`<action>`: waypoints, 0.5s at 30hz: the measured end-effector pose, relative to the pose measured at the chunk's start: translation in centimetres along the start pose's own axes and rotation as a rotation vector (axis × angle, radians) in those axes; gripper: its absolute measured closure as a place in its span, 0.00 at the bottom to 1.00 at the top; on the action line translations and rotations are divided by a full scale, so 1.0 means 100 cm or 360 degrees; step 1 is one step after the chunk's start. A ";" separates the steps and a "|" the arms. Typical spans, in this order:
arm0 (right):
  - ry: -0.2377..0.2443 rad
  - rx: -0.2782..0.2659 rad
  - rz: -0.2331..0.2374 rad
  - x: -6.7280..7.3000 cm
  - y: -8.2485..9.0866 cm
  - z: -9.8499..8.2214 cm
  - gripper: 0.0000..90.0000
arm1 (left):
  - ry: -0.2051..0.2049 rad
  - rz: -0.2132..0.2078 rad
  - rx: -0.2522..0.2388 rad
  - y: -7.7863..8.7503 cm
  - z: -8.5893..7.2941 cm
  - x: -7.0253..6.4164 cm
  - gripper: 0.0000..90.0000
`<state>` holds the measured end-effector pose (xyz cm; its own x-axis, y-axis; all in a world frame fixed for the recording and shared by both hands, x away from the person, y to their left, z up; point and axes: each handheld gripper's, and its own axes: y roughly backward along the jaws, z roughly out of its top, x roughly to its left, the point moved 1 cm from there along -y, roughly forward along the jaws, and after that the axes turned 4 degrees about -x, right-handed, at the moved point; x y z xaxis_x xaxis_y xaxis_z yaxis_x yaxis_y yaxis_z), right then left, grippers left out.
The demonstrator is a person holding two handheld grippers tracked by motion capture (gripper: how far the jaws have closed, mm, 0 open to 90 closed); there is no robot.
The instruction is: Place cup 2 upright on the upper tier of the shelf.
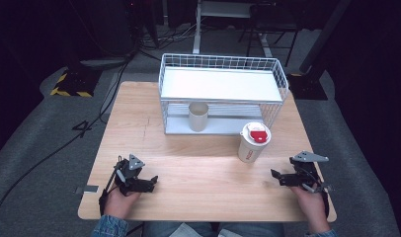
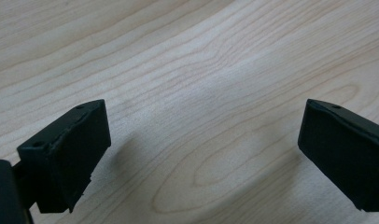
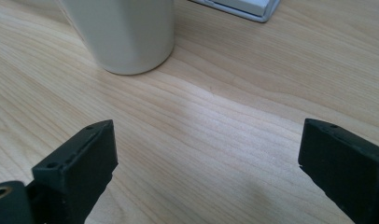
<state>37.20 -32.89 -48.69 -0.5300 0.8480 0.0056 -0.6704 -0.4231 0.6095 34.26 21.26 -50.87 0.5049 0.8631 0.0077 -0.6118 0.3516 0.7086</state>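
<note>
We see a white wire rack [image 1: 223, 94] at the far side of the wooden table [image 1: 188, 163], an open beige cup [image 1: 198, 116] on its lower shelf. Yellow-black striped base [image 1: 70, 84] and cables [image 1: 55, 148] on grey floor [image 1: 30, 148].

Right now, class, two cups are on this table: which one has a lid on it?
The cup with the red-and-white lid, standing on the bare table near the right gripper. The other, the plain cup, is open-topped and stands on the wire rack's lower shelf.
</note>
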 end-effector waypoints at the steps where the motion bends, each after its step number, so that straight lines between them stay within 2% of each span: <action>1: -0.0001 -0.0005 0.0007 0.001 0.001 0.001 0.05 | 0.0014 -0.0014 0.0008 -0.002 0.000 0.000 0.03; 3: 0.0008 -0.0016 0.0016 0.003 0.002 0.003 0.05 | 0.0047 -0.0031 0.0015 -0.003 0.000 0.001 0.03; 5: 0.0017 -0.0032 0.0027 0.005 0.004 0.005 0.05 | 0.0052 -0.0034 0.0014 -0.003 -0.001 0.002 0.02; 10: 0.0027 -0.0069 0.0056 0.010 0.006 0.010 0.05 | 0.0042 -0.0034 -0.0022 -0.005 -0.002 0.002 0.00; 15: 0.0047 -0.0092 0.0067 0.014 0.009 0.014 0.05 | 0.0041 -0.0035 -0.0023 -0.005 -0.002 0.002 0.00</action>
<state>36.56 -31.64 -47.01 -0.5730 0.8195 0.0066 -0.6755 -0.4768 0.5625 34.58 21.34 -51.35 0.5026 0.8641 -0.0262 -0.6094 0.3756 0.6982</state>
